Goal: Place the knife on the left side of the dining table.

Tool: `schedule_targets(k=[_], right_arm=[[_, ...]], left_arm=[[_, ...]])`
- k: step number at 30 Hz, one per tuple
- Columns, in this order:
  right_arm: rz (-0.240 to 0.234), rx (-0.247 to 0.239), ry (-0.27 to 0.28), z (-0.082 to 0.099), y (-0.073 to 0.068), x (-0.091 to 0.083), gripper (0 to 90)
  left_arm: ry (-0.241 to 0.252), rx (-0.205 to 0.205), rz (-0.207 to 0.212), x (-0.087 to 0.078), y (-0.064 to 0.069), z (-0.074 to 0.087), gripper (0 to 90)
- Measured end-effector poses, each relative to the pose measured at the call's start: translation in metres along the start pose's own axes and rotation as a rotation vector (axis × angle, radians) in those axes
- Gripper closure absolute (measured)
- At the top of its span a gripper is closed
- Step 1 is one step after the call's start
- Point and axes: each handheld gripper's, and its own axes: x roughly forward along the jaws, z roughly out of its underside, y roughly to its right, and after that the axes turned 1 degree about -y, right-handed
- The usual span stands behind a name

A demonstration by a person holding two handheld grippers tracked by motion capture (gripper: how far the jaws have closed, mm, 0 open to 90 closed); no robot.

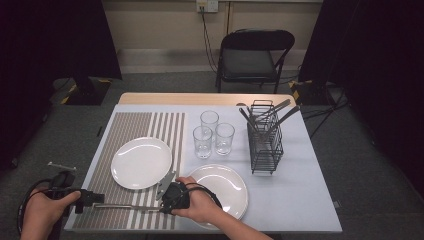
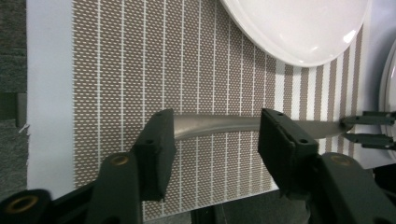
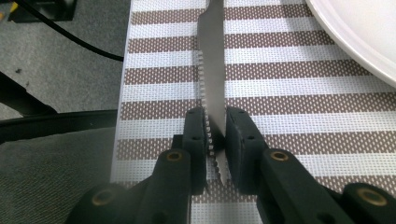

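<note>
left claw (image 2: 212, 140) jaws apart astride knife (image 2: 219, 125) handle, no squeeze | knife flat on mat (image 1: 125, 135) near counter (image 1: 300, 200) front edge | right claw (image 3: 215, 135) clamped on blade | plates (image 1: 141, 162), glasses (image 1: 212, 132), rack (image 1: 265, 142) behind | no writing

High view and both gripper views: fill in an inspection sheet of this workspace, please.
Surface: table under pale cloth, striped placemat at left.
Job's things: knife lying flat along placemat's near edge.
Clutter: two white plates, three glasses, wire cutlery rack.
Grippers: right claw shut on knife blade; left claw open, jaws astride the handle.
Cables: one looped by the left hand.
Surroundings: folding chair, dark curtains, wall socket.
</note>
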Motion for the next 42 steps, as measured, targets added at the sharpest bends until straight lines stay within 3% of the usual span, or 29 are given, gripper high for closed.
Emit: schedule_targets(k=[1, 6, 8, 30, 36, 42], right_arm=[[0.001, -0.001, 0.000, 0.000, 0.000, 0.000, 79.4], [0.003, -0.007, -0.002, 0.000, 0.000, 0.000, 79.4], [0.003, -0.007, -0.003, -0.001, 0.000, 0.000, 79.3], [-0.003, -0.008, -0.014, -0.002, -0.001, 0.000, 75.0], [-0.018, 0.006, -0.020, -0.001, 0.000, -0.002, 75.4], [-0.031, -0.012, -0.032, -0.002, -0.003, -0.003, 75.9]], left_arm=[[-0.011, 0.023, -0.013, -0.001, -0.001, 0.000, 44.7], [0.012, 0.015, -0.007, -0.002, 0.006, -0.002, 42.0], [0.009, 0.037, 0.002, -0.004, 0.007, -0.003, 41.6], [0.024, 0.062, 0.002, -0.005, 0.024, -0.008, 35.3], [0.029, 0.078, 0.024, -0.005, 0.030, -0.012, 33.3], [0.042, 0.084, 0.016, -0.005, 0.038, -0.015, 31.2]])
